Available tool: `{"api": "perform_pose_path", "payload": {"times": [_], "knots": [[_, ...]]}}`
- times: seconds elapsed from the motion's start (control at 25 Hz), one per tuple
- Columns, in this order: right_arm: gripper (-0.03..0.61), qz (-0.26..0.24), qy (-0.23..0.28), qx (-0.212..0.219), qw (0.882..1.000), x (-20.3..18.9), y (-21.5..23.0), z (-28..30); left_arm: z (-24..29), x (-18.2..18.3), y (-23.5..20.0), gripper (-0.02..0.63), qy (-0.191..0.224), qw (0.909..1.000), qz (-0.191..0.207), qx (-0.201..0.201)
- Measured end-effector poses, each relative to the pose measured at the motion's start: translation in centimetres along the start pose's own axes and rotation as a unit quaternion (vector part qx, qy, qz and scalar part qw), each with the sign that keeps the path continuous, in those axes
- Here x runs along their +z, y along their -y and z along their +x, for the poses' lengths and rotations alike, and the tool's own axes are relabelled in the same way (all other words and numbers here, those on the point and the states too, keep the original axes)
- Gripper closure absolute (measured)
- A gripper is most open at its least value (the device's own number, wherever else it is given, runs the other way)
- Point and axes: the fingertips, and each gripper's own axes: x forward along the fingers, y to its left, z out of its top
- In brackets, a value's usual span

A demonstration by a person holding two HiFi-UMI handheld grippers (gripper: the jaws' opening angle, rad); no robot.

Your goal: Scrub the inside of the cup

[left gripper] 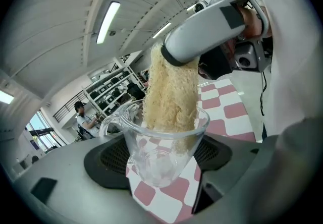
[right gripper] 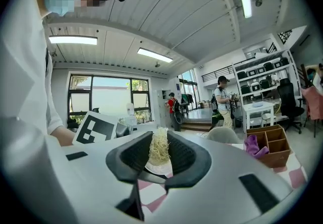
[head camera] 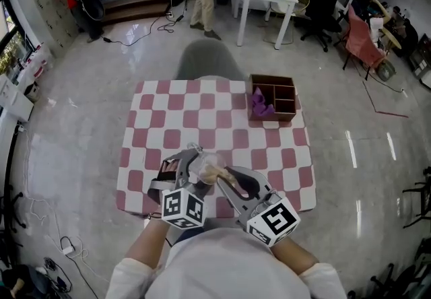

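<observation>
Left tongs (left gripper: 161, 156) round cup (head camera: 200, 168); box (head camera: 283, 116) beyond

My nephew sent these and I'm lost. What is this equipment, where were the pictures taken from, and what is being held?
No robot here: a person holds a hand-held gripper in each hand. One picture comes from a camera on the person's head, looking down; the other two from cameras riding on those hand-held grippers. The left hand-held gripper clamps a clear glass cup; the right hand-held gripper pinches a straw-coloured scrubber pushed into it. On the checked tablecloth stands a wooden box holding a purple cloth.
</observation>
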Motion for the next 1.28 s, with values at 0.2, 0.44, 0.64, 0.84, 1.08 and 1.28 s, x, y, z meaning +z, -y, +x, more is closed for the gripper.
{"api": "perform_pose_path", "payload": {"times": [0.2, 0.44, 0.64, 0.84, 1.08, 1.28], "knots": [[0.474, -0.002, 0.009, -0.036, 0.999, 0.5, 2.0, -0.7, 1.9, -0.5, 0.1, 0.250, 0.012, 0.9996, -0.021, -0.012], [0.474, 0.000, 0.010, -0.085, 0.996, 0.3, 4.5, -1.5, 4.8, -1.3, 0.5, 0.250, 0.032, 0.9963, -0.071, -0.037], [0.474, 0.004, 0.008, -0.122, 0.992, 0.1, 6.0, -2.4, 7.4, -2.5, 0.6, 0.250, 0.048, 0.9871, -0.142, -0.056], [0.474, 0.009, 0.003, -0.149, 0.989, -0.3, 6.9, -2.4, 9.3, -3.8, 0.7, 0.250, 0.069, 0.9799, -0.177, -0.062], [0.474, 0.018, -0.007, -0.164, 0.986, -1.4, 7.3, -1.7, 11.1, -5.6, 1.5, 0.250, 0.098, 0.9589, -0.250, -0.093], [0.474, 0.025, -0.016, -0.170, 0.985, -2.1, 7.2, -1.1, 11.8, -6.3, 2.4, 0.250, 0.106, 0.9468, -0.280, -0.116]]}}
